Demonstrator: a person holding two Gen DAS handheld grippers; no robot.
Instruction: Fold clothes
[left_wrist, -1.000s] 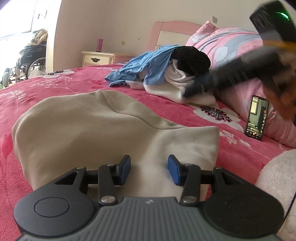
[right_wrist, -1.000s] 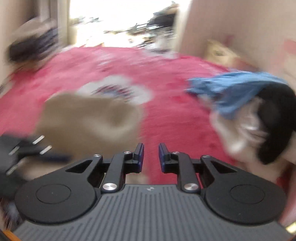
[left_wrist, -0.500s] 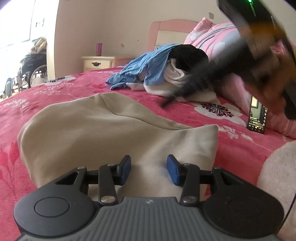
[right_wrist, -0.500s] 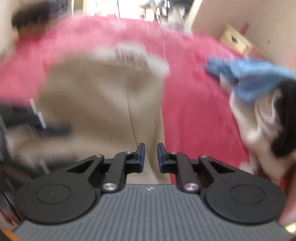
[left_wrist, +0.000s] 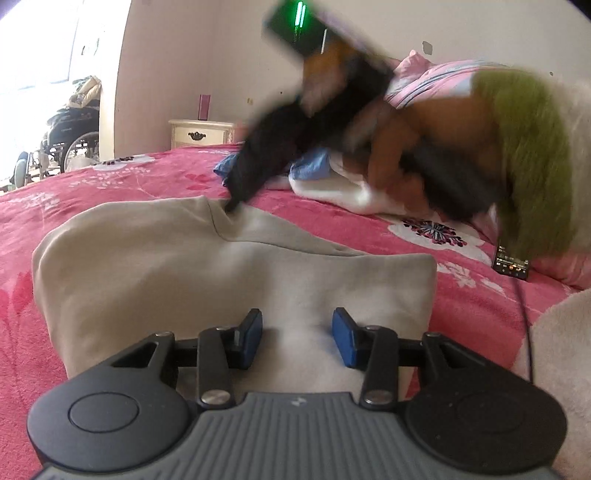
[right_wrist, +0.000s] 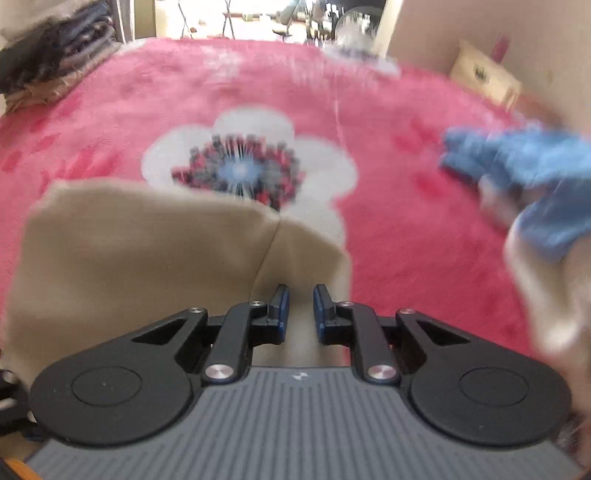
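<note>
A beige garment (left_wrist: 192, 266) lies spread flat on the pink flowered bed (left_wrist: 110, 184), near the cameras and at the bed's near side. The left tongs (left_wrist: 297, 338) hover low over the garment's near edge with the jaws standing moderately apart; beige cloth shows in the gap behind them, but the pads do not press on it. In the left wrist view the right tongs (left_wrist: 232, 205) reach down, blurred, with their tip at the garment's far edge beside a seam. In the right wrist view the right tongs (right_wrist: 300, 308) stand with the jaws narrow, a slim gap between the blue pads, over the garment's right corner; whether any cloth is pinched cannot be told. Farther right on the bed sits a heap of blue and white clothes (right_wrist: 532, 177). A phone (left_wrist: 511, 264) lies on the bed at the right, near a pink pillow (left_wrist: 443, 77). A cream nightstand (left_wrist: 201, 133) stands by the far wall.
</note>
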